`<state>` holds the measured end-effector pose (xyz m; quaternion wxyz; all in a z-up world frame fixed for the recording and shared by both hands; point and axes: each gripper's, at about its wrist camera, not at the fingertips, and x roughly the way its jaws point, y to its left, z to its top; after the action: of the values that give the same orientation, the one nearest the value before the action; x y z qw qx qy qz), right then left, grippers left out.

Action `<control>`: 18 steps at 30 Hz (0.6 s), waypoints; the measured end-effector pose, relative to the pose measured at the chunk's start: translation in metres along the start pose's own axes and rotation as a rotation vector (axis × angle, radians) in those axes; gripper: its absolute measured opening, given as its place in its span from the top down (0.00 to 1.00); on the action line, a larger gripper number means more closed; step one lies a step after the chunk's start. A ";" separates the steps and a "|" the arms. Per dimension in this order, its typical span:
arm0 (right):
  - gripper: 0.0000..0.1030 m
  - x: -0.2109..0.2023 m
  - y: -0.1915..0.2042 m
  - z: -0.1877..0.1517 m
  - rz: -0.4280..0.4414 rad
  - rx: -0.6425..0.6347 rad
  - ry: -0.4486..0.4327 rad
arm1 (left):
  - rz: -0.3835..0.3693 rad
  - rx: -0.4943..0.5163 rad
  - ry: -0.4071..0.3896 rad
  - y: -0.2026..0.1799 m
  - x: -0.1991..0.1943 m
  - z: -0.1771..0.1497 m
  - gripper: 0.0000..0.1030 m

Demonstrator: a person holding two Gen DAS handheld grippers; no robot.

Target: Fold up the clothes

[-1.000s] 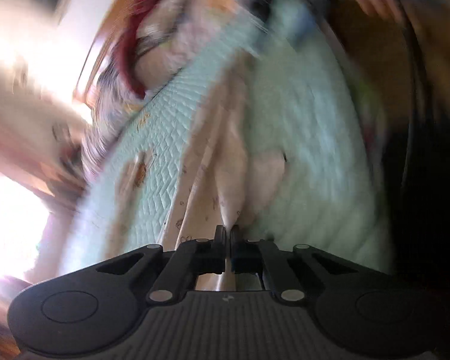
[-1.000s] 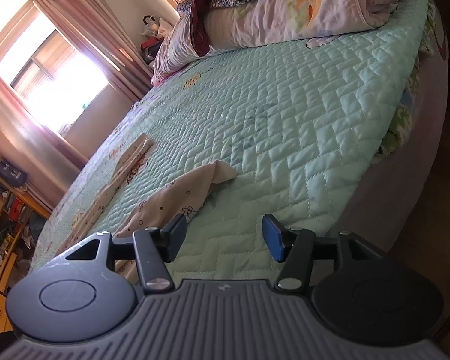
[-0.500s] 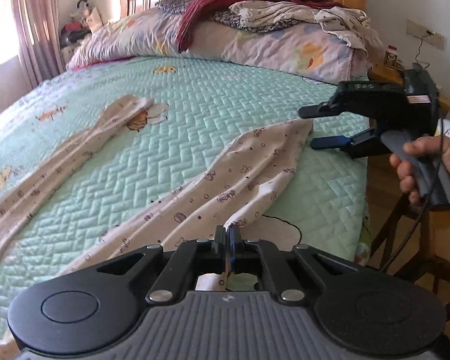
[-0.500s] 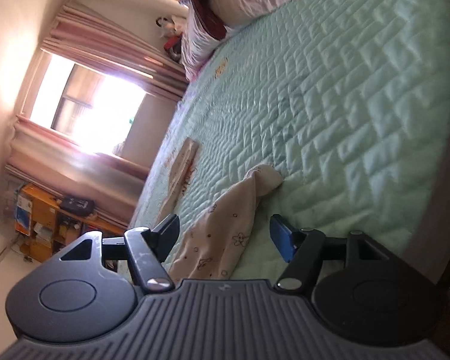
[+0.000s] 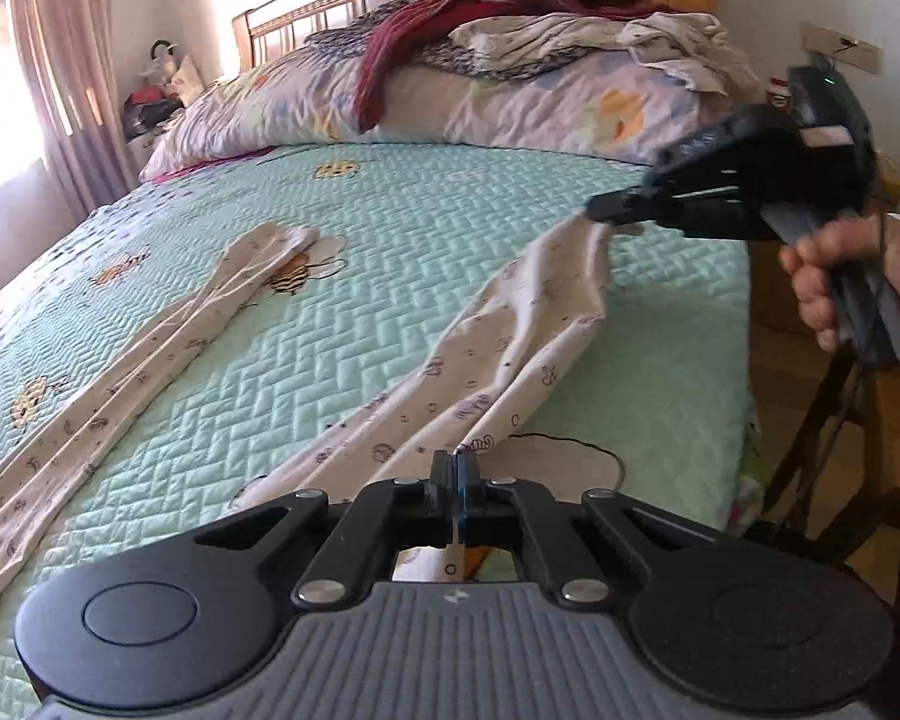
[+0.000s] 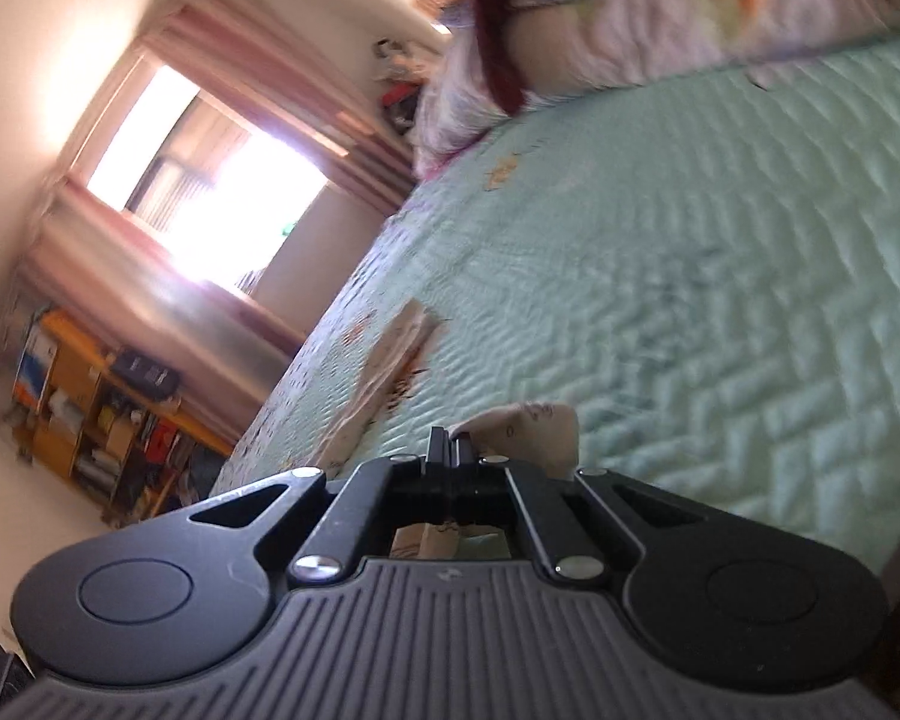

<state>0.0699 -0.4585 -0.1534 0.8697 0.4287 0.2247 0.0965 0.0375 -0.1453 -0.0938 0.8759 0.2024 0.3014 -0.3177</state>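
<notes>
Two grippers: your left gripper (image 5: 453, 468) is clamped on the printed pants (image 5: 498, 354) near edge. Your right gripper (image 5: 594, 215) has just closed, pinching the far cuff. No writing is legible.

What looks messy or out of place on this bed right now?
A heap of unfolded clothes is dumped on the pillows by the headboard, a dark red garment trailing down. Nothing looks spilled or damaged.

Each gripper (image 5: 453, 471) is black, with two round discs, a grey ribbed plate, silver screws and flat link bars. The right gripper (image 5: 600, 211) has a grey handle, a green light and dark cables.
</notes>
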 end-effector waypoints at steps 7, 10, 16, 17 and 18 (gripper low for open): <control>1.00 0.036 0.017 0.021 0.050 0.081 0.049 | 0.021 -0.101 -0.017 0.028 -0.002 0.007 1.00; 1.00 0.056 0.038 0.048 0.138 0.113 0.033 | 0.026 -0.196 -0.068 0.057 -0.019 0.020 1.00; 1.00 0.035 0.059 0.078 0.241 0.099 -0.062 | -0.112 -0.247 -0.124 0.068 -0.054 0.043 1.00; 1.00 0.030 0.050 0.074 0.218 0.108 -0.062 | -0.140 -0.215 -0.090 0.056 -0.044 0.039 1.00; 1.00 0.024 0.037 0.068 0.185 0.114 -0.058 | -0.167 -0.182 -0.053 0.043 -0.034 0.035 1.00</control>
<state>0.1243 -0.4747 -0.0953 0.8374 0.4992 0.1641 0.1507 0.0598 -0.1188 -0.0388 0.8687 0.0880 0.3216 -0.3663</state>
